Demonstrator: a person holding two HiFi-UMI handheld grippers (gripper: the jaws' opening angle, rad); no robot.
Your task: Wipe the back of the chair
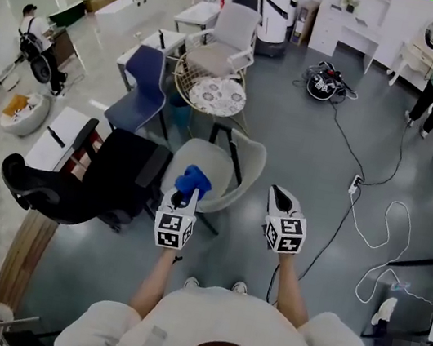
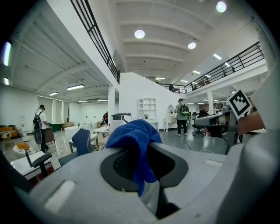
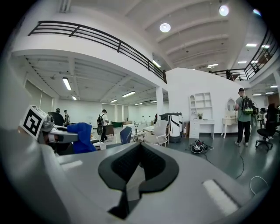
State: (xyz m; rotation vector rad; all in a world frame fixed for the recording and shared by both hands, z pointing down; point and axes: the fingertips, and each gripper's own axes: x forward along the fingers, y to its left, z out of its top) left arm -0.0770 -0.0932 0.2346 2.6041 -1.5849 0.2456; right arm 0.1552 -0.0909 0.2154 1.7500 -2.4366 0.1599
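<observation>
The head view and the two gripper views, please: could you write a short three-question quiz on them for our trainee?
1. True or false: the right gripper holds the blue cloth.
2. Choose one. In the head view, the light grey chair stands: A) on the floor ahead of both grippers; B) behind the person; C) on top of a table.
3. Fill in: between the right gripper's jaws there is ____.

Key: 1 false, the left gripper has its jaws shut on the cloth; 2 A; 3 nothing.
</observation>
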